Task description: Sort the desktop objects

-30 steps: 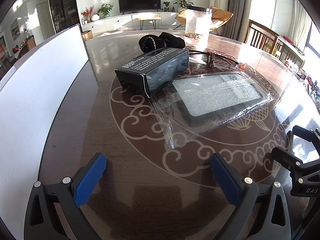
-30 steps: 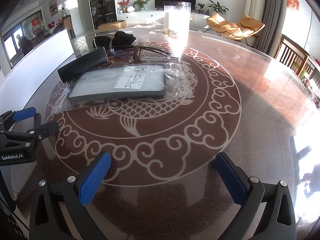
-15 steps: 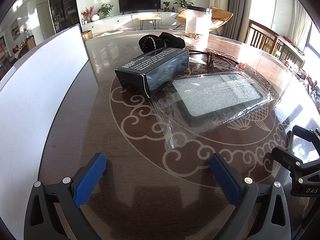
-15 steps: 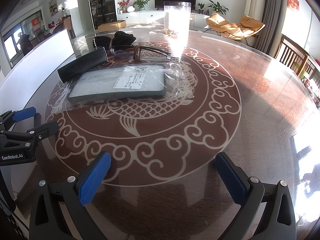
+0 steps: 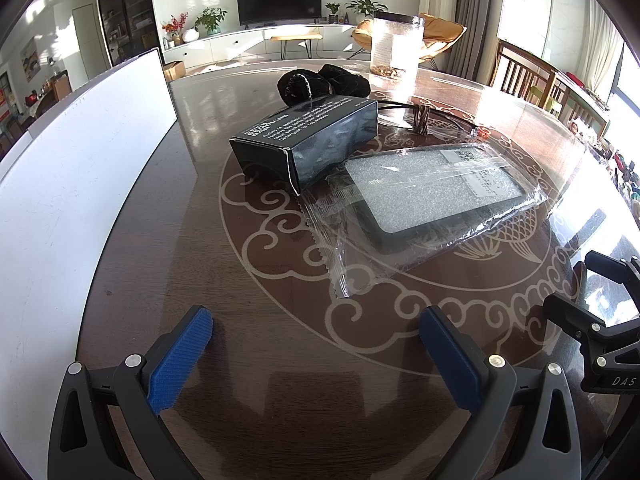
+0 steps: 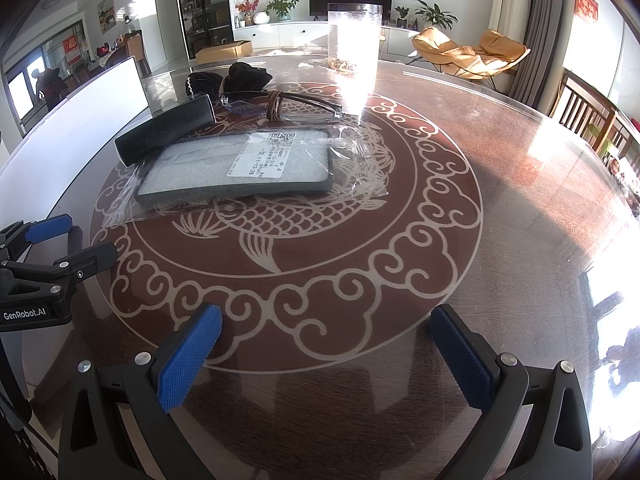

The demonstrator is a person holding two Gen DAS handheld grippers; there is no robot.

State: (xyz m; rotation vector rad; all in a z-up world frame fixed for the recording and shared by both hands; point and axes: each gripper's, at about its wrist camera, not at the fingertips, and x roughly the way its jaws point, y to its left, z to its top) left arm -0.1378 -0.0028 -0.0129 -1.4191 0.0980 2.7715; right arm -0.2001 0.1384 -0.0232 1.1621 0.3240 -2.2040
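Note:
A black box (image 5: 308, 142) (image 6: 166, 134) lies on the round table beside a phone case in a clear plastic bag (image 5: 432, 196) (image 6: 240, 168). Behind them sit a black fabric bundle (image 5: 324, 84) (image 6: 228, 78) and a pair of glasses with a cord around them (image 5: 420, 118) (image 6: 276, 106). My left gripper (image 5: 316, 344) hovers open near the table's front edge, short of the bag. My right gripper (image 6: 326, 340) is open too, over the fish pattern, with nothing between its fingers. Each gripper shows at the edge of the other's view.
A white board (image 5: 68, 168) (image 6: 100, 96) stands along the left edge of the table. A tall clear jar (image 5: 396, 50) (image 6: 354, 44) stands at the far side. Wooden chairs (image 5: 528, 80) line the right. The brown glass tabletop (image 6: 500, 184) stretches to the right.

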